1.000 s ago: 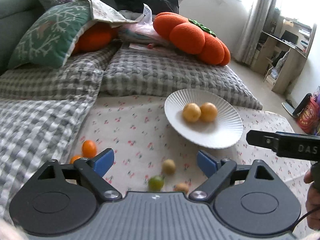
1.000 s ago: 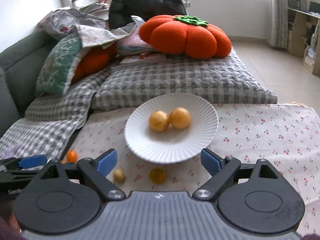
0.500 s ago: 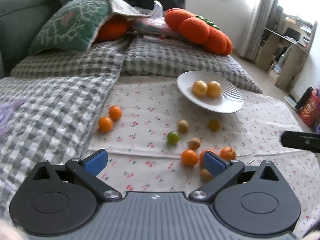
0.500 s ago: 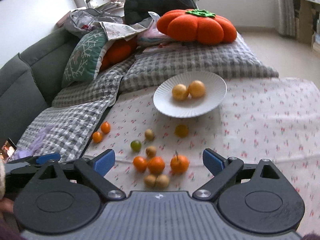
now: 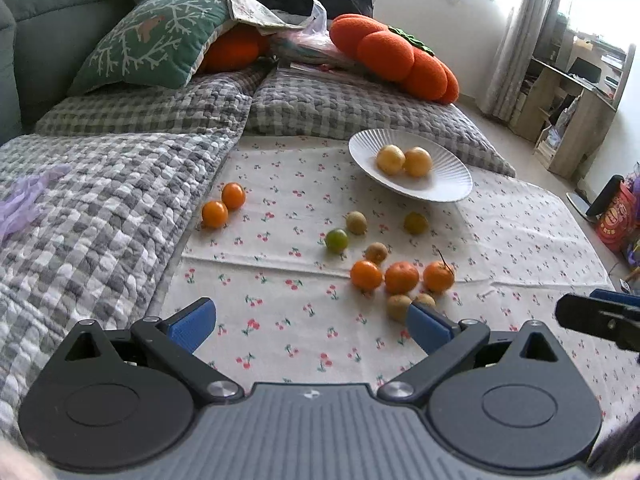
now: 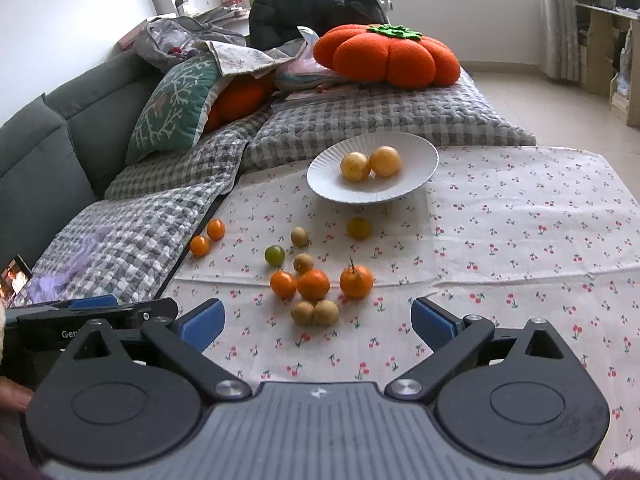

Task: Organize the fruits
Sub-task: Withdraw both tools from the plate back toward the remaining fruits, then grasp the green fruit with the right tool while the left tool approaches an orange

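A white ribbed plate [image 5: 440, 194] [image 6: 332, 184] stands on the cherry-print cloth with two yellow fruits [image 5: 404, 160] [image 6: 370, 164] in it. Loose fruit lies in front of it: three oranges [image 5: 400, 276] [image 6: 314, 284] in a row, two small oranges [image 5: 224, 204] [image 6: 208, 238] at the cloth's left edge, a green fruit [image 5: 337, 240] [image 6: 274, 255] and several small brown ones [image 6: 314, 312]. My left gripper [image 5: 308, 324] hangs open over bare cloth, short of the fruit. The jaws of my right gripper [image 6: 316, 322] are opening, with nothing between them.
Grey checked cushions [image 5: 120, 184] border the cloth on the left and behind. A pumpkin-shaped pillow [image 6: 386, 56] and a green pillow [image 5: 156, 44] lie farther back. A sofa back [image 6: 48, 148] rises at the left, shelves [image 5: 576, 100] at the right. Each gripper's tip shows in the other's view.
Both grippers have pulled back from the plate, so the loose fruit on the cloth has come into view. Both sets of jaws stand wider than a second ago.
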Motion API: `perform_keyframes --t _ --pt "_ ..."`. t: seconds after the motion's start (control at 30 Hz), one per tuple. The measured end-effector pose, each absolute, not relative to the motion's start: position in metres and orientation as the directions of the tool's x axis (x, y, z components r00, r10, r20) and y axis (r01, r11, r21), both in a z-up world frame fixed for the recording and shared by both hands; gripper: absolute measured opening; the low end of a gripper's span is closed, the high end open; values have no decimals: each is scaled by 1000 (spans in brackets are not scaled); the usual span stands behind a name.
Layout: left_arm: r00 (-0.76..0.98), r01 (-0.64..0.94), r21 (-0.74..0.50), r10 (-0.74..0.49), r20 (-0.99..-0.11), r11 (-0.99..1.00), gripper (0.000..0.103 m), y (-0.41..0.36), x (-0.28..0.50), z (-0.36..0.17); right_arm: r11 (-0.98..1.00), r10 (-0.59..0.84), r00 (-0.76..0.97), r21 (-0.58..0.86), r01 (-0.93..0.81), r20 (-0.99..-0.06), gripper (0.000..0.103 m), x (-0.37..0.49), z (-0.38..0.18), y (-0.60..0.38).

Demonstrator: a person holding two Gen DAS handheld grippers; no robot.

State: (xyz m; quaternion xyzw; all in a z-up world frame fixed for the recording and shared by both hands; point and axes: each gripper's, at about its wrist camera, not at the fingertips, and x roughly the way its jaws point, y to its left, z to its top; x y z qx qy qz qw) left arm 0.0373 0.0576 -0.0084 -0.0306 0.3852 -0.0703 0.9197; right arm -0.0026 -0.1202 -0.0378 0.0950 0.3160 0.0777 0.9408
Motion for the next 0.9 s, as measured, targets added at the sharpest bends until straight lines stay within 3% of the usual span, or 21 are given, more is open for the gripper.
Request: perform_keyframes --t 0.33,0.67,0.9 --pt "688 78 -104 -129 -715 992 94 64 25 -18 983 181 760 111 -143 -624 99 -24 -76 -101" --pt "670 70 -145 -155 -726 987 94 78 17 -42 984 155 702 48 -170 -695 63 -18 -119 -87" --pt "660 95 -143 -170 -732 985 94 75 20 -50 983 156 693 44 -176 -704 52 -7 -132 -83"
